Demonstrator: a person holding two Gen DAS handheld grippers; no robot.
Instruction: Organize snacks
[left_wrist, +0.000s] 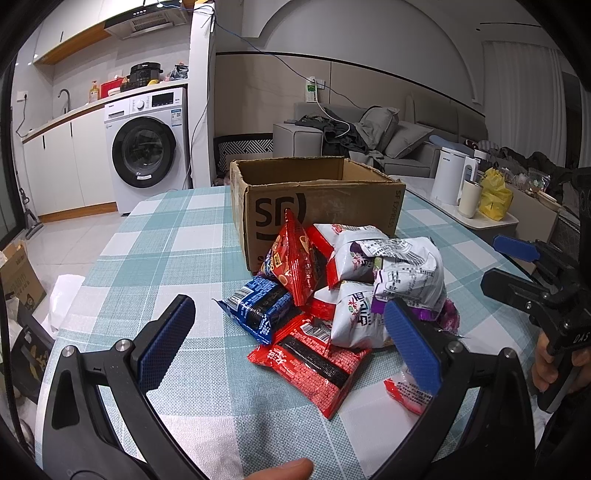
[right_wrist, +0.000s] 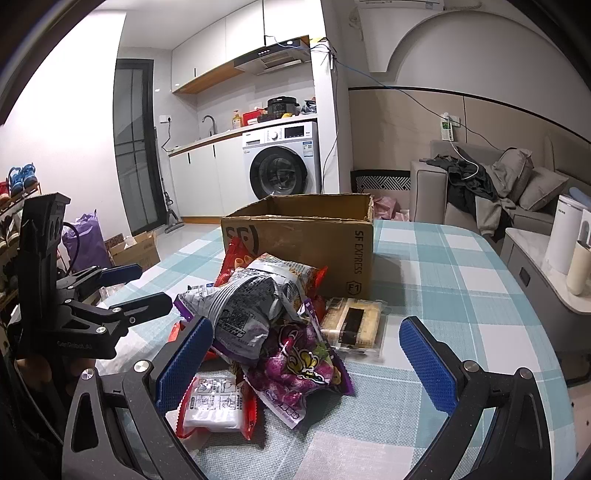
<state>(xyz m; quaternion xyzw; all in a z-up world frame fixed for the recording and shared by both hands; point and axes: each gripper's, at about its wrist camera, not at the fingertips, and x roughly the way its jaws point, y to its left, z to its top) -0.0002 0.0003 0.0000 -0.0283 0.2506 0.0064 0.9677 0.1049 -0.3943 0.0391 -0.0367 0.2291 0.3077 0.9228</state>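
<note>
Directly before left gripper (left_wrist: 290, 341): snacks (left_wrist: 332, 288).

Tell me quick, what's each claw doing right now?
Left claw: open, holding nothing, facing the pile of snack packets.
Right claw: open, holding nothing.

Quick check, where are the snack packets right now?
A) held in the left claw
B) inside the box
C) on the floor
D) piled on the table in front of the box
D: the packets lie heaped on the checked table against the front of the box, and both the left claw and the right claw are open, holding nothing.
</note>
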